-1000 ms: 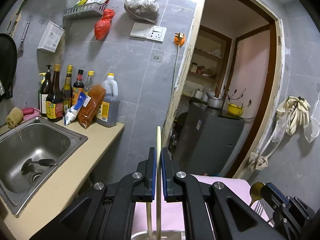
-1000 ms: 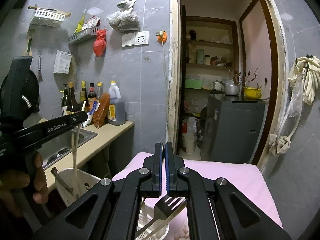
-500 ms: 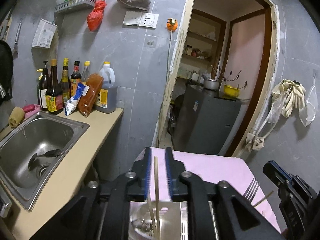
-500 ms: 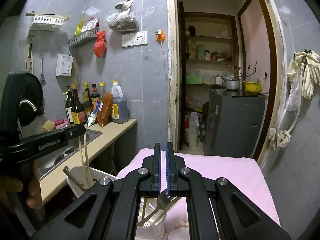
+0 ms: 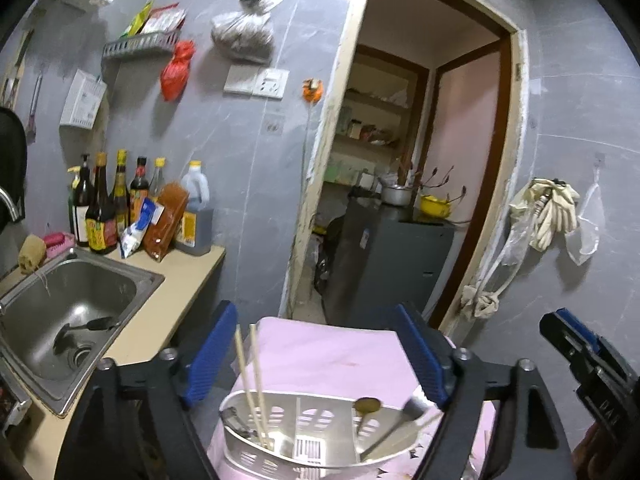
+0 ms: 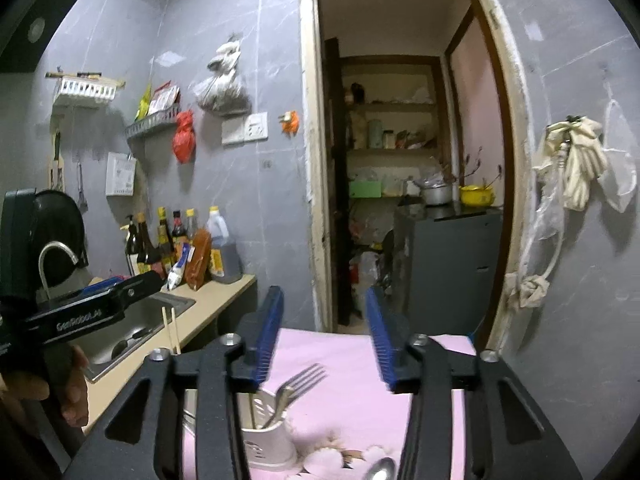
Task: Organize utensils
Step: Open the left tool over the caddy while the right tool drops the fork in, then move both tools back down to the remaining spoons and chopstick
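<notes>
A big grey tiled wall (image 5: 248, 168) fills the back of the room, and a doorway (image 6: 400, 160) in it opens onto a small store room with shelves. On the left side a tan surface (image 5: 176, 296) holds a steel sink (image 5: 68, 312) and a row of sauce bottles (image 5: 116, 208). Closer in is a second surface with a pink cloth (image 5: 332, 356) over it. On the pink cloth stands a white utensil holder (image 5: 304, 444) with holes in its sides and a wall down the middle. Two pale chopsticks (image 5: 250, 384) stand in its left part, leaning a little. A fork (image 6: 298, 384) and a gold spoon (image 5: 367, 406) stand in its right part. Another spoon (image 6: 380, 469) lies on the cloth near the holder, at the bottom edge of the right view. The left tool (image 5: 320, 356) sits just behind and above the holder. Its jaws have just been opening and now stand wide apart; the chopsticks rise between them near the left blue pad, and the pads do not press on them. The right tool (image 6: 324, 336) has also just been opening its jaws. They stand about half way apart, with the fork tines lower down in the gap, and nothing is gripped. A hand (image 6: 60, 392) holds the left tool from below.
</notes>
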Demonstrator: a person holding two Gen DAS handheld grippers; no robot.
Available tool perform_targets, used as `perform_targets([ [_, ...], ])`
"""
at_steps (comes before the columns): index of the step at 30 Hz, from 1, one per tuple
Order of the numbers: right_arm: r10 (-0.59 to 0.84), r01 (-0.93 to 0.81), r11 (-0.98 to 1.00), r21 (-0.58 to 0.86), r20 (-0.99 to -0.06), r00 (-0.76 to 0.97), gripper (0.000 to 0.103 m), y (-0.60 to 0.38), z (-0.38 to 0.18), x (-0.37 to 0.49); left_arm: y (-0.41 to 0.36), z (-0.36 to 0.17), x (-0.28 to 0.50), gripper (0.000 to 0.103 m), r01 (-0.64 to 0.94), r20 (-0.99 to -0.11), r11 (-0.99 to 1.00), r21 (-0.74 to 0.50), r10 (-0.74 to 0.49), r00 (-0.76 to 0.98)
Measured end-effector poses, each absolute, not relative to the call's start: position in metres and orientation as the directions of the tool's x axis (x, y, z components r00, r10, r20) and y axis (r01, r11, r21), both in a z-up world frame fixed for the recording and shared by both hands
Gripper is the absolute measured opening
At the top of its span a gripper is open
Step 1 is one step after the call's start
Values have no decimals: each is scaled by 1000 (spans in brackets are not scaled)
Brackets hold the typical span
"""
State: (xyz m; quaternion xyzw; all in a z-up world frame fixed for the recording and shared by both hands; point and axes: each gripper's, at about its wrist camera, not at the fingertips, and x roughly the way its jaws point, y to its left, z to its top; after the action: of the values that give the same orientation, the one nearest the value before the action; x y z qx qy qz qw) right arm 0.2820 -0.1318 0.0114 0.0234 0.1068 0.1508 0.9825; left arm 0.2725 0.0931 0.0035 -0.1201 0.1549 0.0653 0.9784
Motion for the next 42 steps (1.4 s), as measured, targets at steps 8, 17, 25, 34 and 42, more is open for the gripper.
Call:
perform_targets([
  [8,226,-212,972,98,-173,959,90,-192,20,256,51,12,254,98,-132,-303,979,-153,80,950],
  [17,147,-139,988,62,-151,978,102,-239,23,236,6,14,240,102,-111,-258,987,-112,79,963],
  [25,84,-78,996,39,-204,975,102,-273,12,237,-29,6,238,102,-66,-279,994,-86,39,960],
  [34,92,-79,995,53,-316,944,102,-297,-34,257,-54,-26,242,102,-64,-347,994,-89,29,938],
  [42,126,-92,991,98,-441,888,101,-312,-90,281,-71,-70,256,102,-73,-428,993,-96,25,904],
])
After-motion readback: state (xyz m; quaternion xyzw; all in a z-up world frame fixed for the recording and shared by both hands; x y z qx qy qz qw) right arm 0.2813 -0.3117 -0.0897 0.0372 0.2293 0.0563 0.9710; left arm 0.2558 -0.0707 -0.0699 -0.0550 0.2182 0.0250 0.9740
